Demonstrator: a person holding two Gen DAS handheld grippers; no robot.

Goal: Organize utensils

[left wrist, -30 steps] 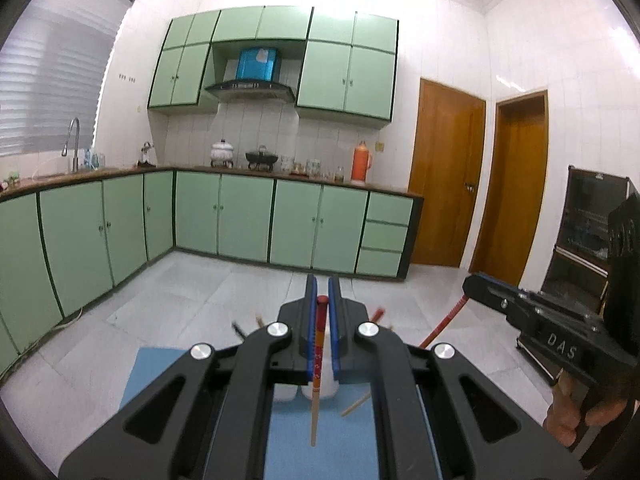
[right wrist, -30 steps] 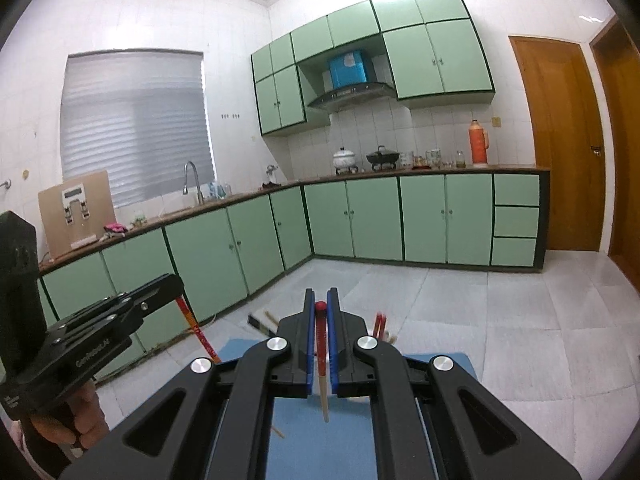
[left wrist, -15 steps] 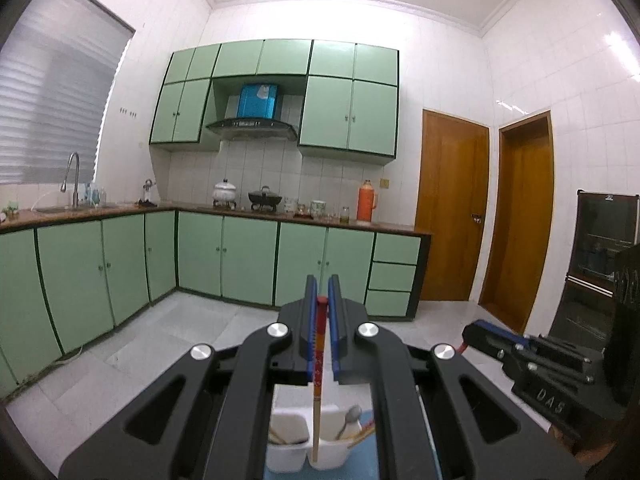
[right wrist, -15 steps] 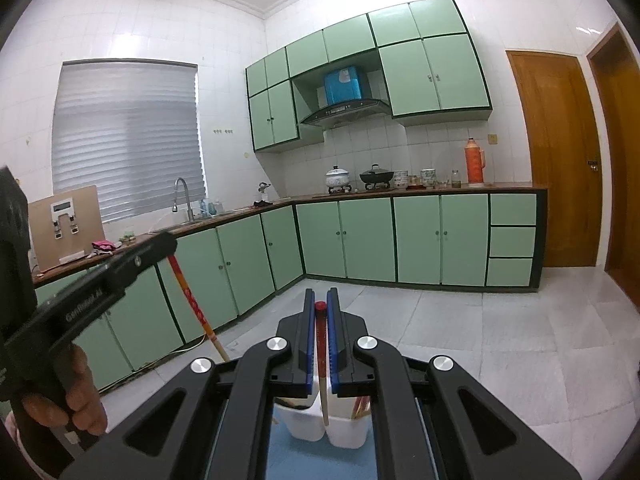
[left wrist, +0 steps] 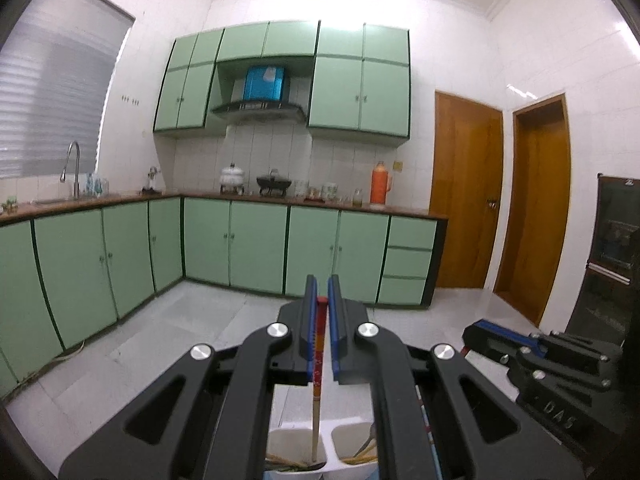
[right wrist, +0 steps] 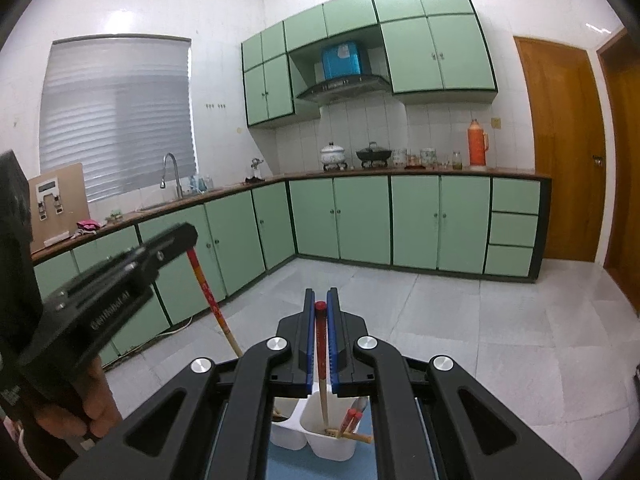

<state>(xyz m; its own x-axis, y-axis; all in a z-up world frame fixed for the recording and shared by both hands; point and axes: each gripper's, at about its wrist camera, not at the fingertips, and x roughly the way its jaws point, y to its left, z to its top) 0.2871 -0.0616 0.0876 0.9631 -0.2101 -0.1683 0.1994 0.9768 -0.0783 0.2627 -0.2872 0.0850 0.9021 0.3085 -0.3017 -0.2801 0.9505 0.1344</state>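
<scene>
You have a chopstick in each tool, and both tools are clenched on them. The left tool (left wrist: 322, 334) grips its chopstick (left wrist: 317, 404) near the red top end, and the stick hangs almost upright, with the pale tip down inside the left cup of the white holder (left wrist: 320, 438). The right tool (right wrist: 321, 338) holds the other chopstick (right wrist: 321, 364) in the same way, and in the right view its tip hangs over the right cup of the holder (right wrist: 320, 440), where some other red-ended sticks already lie slanted. The holder stands on a blue mat (right wrist: 312, 468), directly below and a little in front of both tools. So the relation that matters is simple: each stick's long axis points down into a cup. I judge that the left stick is deeper in. From these views I cannot tell if either tip touches the bottom. When you release, keep the sticks upright, because a tilted one may catch the rim or the divider between the cups.
</scene>
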